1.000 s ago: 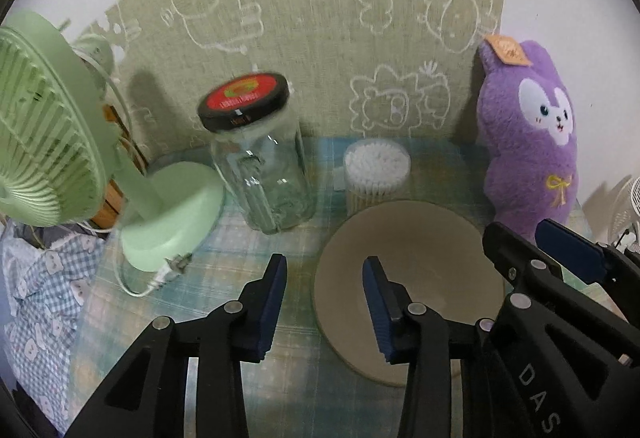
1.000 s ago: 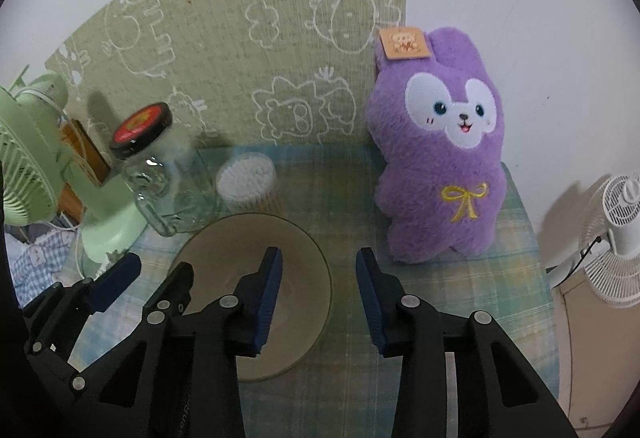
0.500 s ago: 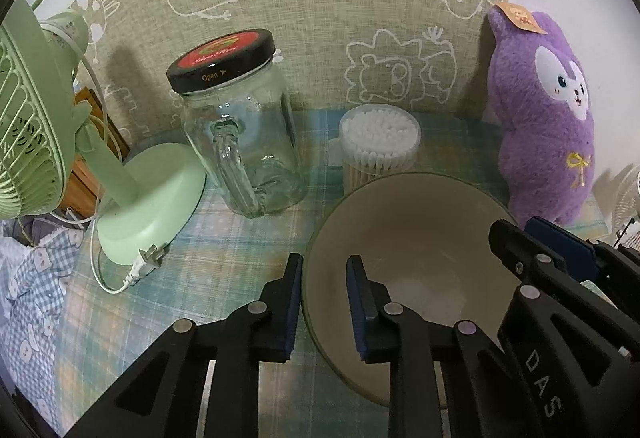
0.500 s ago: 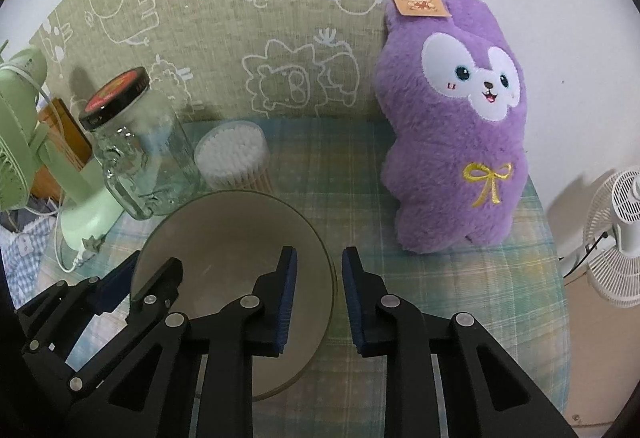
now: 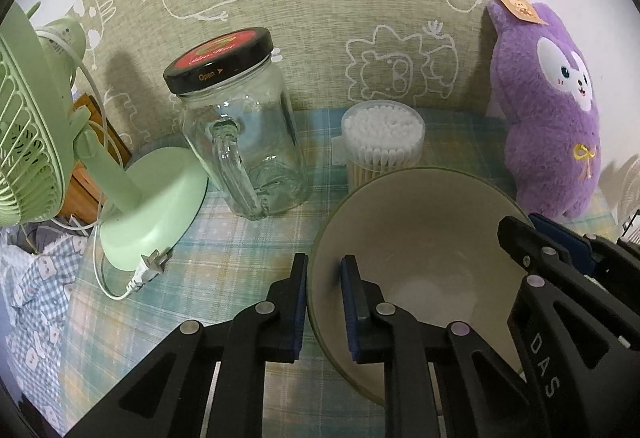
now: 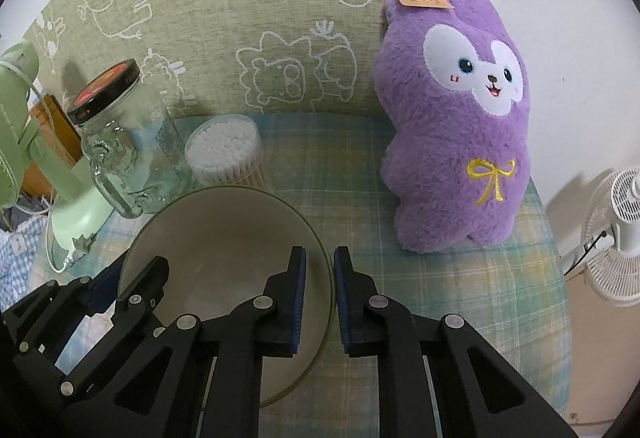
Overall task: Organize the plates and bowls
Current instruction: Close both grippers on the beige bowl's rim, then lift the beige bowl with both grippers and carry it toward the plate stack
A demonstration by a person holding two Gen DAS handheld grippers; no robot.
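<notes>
Left tongs: my left tongs [image 5: 324, 298] straddle the bowl's rim at its 9 o'clock edge, one blue pad outside and one inside; a sliver of gap shows beside the wall, so I cannot tell whether they truly bite.
Right tongs: my right tongs [image 6: 320, 294] straddle the opposite rim, at the bowl's 3 o'clock edge, pads drawn close on either side of the wall; whether they press it I cannot tell either.
Bowl: the wide, round, beige ceramic bowl with an olive rim [image 5: 420, 238] sits low in both views, on or just above the checked cloth; I cannot tell whether it touches.
Table: the table under its pale green and blue plaid cloth [image 6: 352, 178] carries everything.
Jar: the clear glass mug-jar with a handle and a black lid with a red top [image 5: 244, 142] stands upright at 11 o'clock from the bowl.
Swabs: the round clear tub of white cotton swabs [image 5: 382, 136] stands at 12 o'clock, just beside the bowl's far rim.
Toy: the purple plush rabbit with a yellow bow [image 6: 460, 126] leans against the wall at 2 o'clock.
Fan: the mint green desk fan [image 5: 36, 126] stands at 9 o'clock, its plug lying on the cloth.
</notes>
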